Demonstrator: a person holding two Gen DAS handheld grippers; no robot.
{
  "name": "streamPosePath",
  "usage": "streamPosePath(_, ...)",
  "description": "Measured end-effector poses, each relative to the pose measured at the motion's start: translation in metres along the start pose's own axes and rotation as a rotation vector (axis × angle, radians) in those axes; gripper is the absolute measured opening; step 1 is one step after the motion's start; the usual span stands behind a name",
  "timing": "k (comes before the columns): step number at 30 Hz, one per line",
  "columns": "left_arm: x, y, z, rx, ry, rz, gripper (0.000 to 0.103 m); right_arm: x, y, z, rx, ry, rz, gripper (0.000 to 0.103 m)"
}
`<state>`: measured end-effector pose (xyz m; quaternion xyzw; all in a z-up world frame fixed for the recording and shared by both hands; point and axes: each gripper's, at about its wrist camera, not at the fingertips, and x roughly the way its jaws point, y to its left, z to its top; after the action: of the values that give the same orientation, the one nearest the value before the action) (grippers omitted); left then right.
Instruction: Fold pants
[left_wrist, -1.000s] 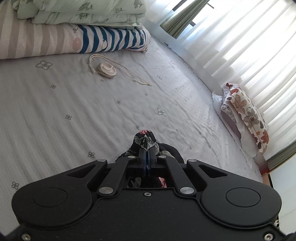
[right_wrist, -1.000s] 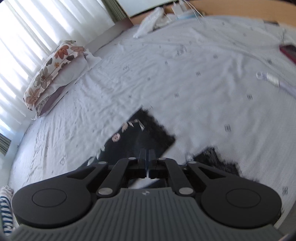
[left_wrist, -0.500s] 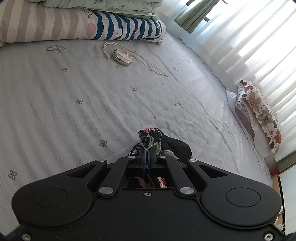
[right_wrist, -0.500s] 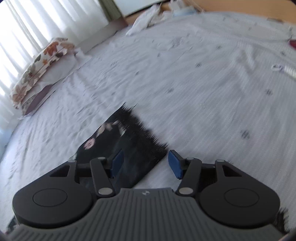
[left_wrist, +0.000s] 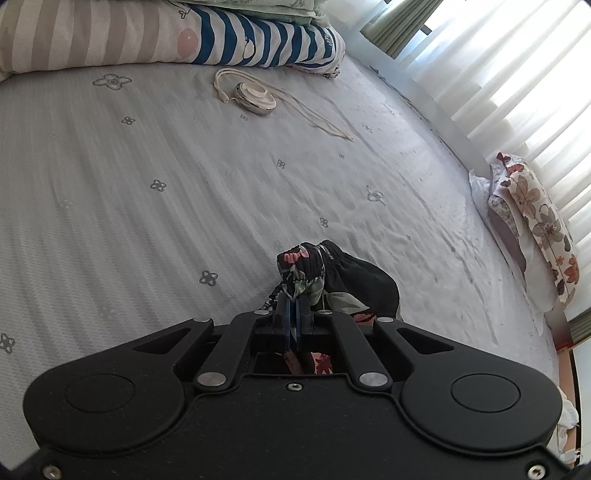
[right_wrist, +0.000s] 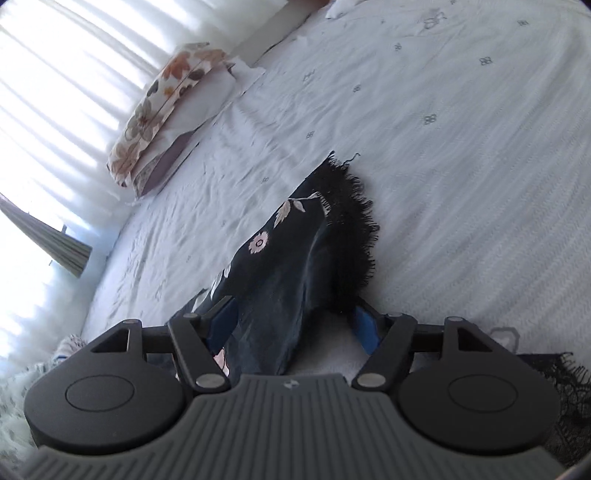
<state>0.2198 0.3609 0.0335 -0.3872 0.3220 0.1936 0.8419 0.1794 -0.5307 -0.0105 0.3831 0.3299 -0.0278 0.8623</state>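
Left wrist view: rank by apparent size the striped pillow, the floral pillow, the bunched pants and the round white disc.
1. striped pillow
2. floral pillow and pants: alike, and the pants sit nearer, so unranked
3. round white disc

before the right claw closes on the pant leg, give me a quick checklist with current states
1. Left claw shut on the gathered waistband: ok.
2. Right claw open wide: ok.
3. Pants leg fabric between the right fingers: ok, though it sits nearer the left finger.
4. Lace hem flat: not ok, one edge is folded over.
5. Bed sheet clear of the right claw's bite: cannot tell.
6. Corded round gadget away from the pants: ok.
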Motion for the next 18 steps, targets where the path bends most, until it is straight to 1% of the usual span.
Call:
streamPosePath(3, 0.003, -0.001, -0.001, -0.005, -0.001, 0.002, 0.003, 0.007, 0.009, -0.001, -0.006, -0.021, -0.038, 0.079)
streamPosePath(5, 0.005, -0.002, -0.003, -0.008, 0.0, 0.005, 0.003, 0.015, 0.014, 0.0, -0.005, -0.045, -0.063, 0.083)
streamPosePath(9, 0.01, -0.004, -0.004, -0.007, 0.008, 0.01, 0.003, 0.036, 0.033, 0.002, -0.047, -0.101, -0.15, 0.082)
streamPosePath(11, 0.012, -0.005, -0.005, -0.007, 0.009, 0.01, 0.003, 0.044, 0.041, 0.001, -0.058, -0.128, -0.194, 0.063)
streamPosePath(12, 0.013, -0.006, -0.005, -0.008, 0.009, 0.008, 0.003, 0.046, 0.046, 0.0, -0.064, -0.143, -0.236, 0.053)
streamPosePath(13, 0.013, -0.006, -0.005, -0.008, 0.01, 0.004, 0.003, 0.047, 0.05, 0.0, -0.067, -0.147, -0.275, 0.014)
streamPosePath(14, 0.013, -0.007, -0.004, -0.004, 0.007, 0.002, 0.003, 0.046, 0.051, -0.001, -0.051, -0.136, -0.285, 0.004)
streamPosePath(16, 0.009, -0.01, -0.002, 0.007, -0.003, 0.001, 0.002, 0.038, 0.048, -0.004, -0.01, -0.14, -0.237, 0.003)
streamPosePath(18, 0.003, -0.011, 0.002, -0.001, -0.01, -0.017, 0.001, 0.023, 0.052, -0.007, -0.02, -0.186, -0.239, 0.003)
